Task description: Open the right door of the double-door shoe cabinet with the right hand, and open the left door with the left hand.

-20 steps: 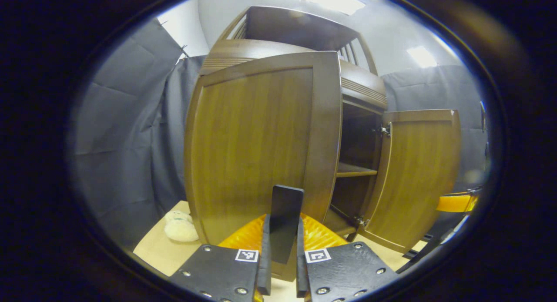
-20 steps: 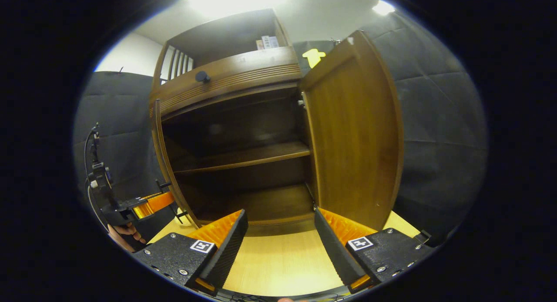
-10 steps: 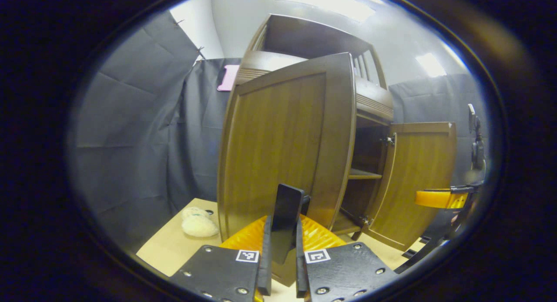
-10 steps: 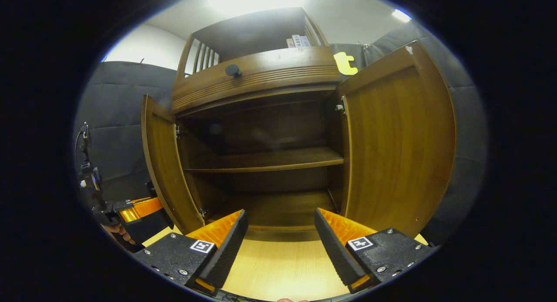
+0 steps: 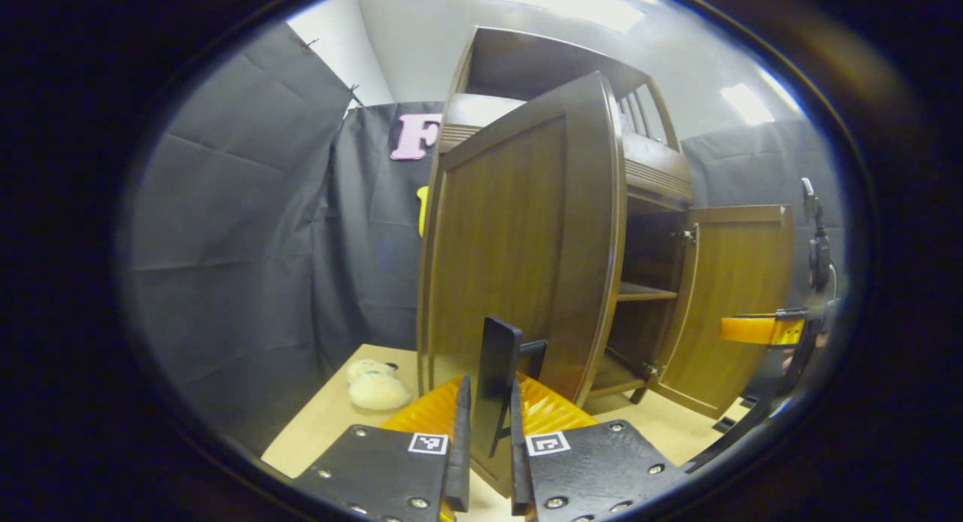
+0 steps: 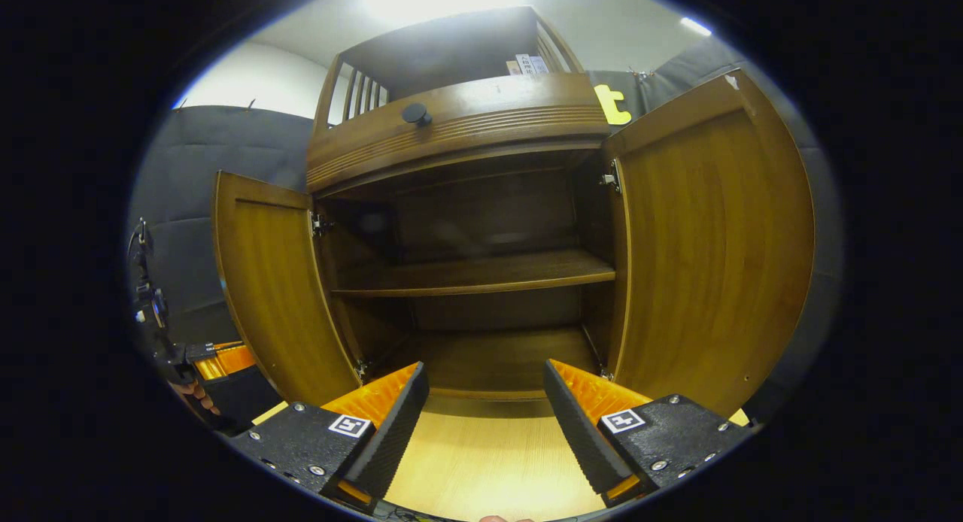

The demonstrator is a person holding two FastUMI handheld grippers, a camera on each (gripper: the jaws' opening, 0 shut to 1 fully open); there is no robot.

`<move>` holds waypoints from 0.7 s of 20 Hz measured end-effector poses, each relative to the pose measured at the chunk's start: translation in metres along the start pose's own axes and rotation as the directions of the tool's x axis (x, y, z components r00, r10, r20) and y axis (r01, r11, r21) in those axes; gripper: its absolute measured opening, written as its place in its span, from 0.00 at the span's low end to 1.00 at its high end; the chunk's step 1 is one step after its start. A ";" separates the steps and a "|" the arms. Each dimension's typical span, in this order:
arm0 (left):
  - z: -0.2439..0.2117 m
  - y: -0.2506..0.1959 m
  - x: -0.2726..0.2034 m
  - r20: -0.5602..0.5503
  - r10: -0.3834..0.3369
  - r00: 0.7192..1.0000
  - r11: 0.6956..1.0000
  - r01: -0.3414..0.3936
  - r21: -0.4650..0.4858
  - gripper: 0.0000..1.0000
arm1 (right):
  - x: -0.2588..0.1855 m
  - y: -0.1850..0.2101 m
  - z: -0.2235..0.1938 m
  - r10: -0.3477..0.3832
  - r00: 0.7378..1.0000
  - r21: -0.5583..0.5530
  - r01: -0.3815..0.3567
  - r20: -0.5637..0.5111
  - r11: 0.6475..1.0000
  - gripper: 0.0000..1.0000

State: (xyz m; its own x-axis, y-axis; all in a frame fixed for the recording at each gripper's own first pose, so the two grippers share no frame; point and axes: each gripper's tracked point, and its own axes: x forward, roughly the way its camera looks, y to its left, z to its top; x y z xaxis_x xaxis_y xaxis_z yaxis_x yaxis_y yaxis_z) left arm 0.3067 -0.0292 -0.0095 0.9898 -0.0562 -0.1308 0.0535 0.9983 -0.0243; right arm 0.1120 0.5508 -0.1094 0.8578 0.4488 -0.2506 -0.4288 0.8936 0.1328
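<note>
The brown wooden shoe cabinet (image 6: 451, 131) stands with both doors swung out. In the left gripper view the left door (image 5: 519, 244) rises just ahead, seen from its outer face. My left gripper (image 5: 485, 450) is shut on that door's flat dark handle (image 5: 496, 364). The right door (image 5: 741, 304) hangs open farther right, and the right gripper (image 5: 760, 330) shows beyond it. In the right gripper view my right gripper (image 6: 485, 424) is open with nothing between its fingers, facing the open cabinet between the left door (image 6: 271, 281) and the right door (image 6: 715, 236).
Inside are a bare middle shelf (image 6: 466, 274) and a bottom board (image 6: 489, 360). A drawer front with a dark knob (image 6: 415, 114) sits above the doors. A white fluffy item (image 5: 372, 386) lies on the light table (image 5: 323, 424) left of the cabinet. Dark cloth walls surround.
The left door has swung farther out, with my left gripper still on its handle. The right gripper stays open, and its view has turned to face the cabinet squarely.
</note>
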 end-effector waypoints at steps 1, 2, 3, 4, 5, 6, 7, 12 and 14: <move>-0.001 0.005 -0.003 -0.009 0.017 1.000 1.000 -0.017 0.009 0.28 | 0.001 0.000 0.001 0.000 1.000 0.001 0.000 0.001 1.000 0.92; -0.001 0.016 -0.001 -0.017 0.049 0.999 0.998 -0.048 0.033 0.27 | 0.002 0.000 0.001 -0.001 1.000 0.000 0.001 0.002 1.000 0.91; -0.002 0.023 -0.006 -0.024 0.054 0.998 0.997 -0.052 0.052 0.27 | 0.003 0.000 0.000 -0.001 1.000 0.000 0.001 0.000 1.000 0.91; -0.001 0.026 -0.007 -0.019 0.045 0.999 0.997 -0.044 0.064 0.17 | 0.004 0.000 -0.001 -0.003 1.000 0.000 0.003 -0.004 1.000 0.91; -0.001 0.028 -0.008 -0.012 0.031 0.999 0.997 -0.030 0.070 0.22 | 0.005 0.000 -0.002 -0.004 1.000 0.002 0.004 -0.008 1.000 0.91; 0.000 0.029 -0.007 -0.008 0.017 1.000 0.997 -0.016 0.073 0.24 | 0.006 0.000 -0.002 -0.005 1.000 0.007 0.005 -0.011 1.000 0.91; 0.002 0.031 -0.006 -0.005 0.010 1.000 0.997 -0.010 0.074 0.26 | 0.006 0.000 -0.003 -0.007 1.000 0.011 0.007 -0.014 1.000 0.91; 0.000 0.048 -0.012 -0.015 0.037 0.999 0.997 -0.036 0.073 0.28 | 0.006 0.001 -0.001 -0.022 1.000 -0.019 0.022 -0.021 1.000 0.91; -0.001 0.055 -0.013 -0.017 0.053 0.998 0.997 -0.052 0.058 0.22 | 0.005 0.000 0.001 -0.023 1.000 -0.027 0.023 -0.017 0.999 0.91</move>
State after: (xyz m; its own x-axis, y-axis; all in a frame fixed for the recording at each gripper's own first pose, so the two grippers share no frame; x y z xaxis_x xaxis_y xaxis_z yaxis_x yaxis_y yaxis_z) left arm 0.2965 0.0260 -0.0099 0.9889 -0.0038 -0.1488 0.0099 0.9991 0.0402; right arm 0.1167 0.5530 -0.1100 0.8624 0.4280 -0.2703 -0.4166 0.9034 0.1013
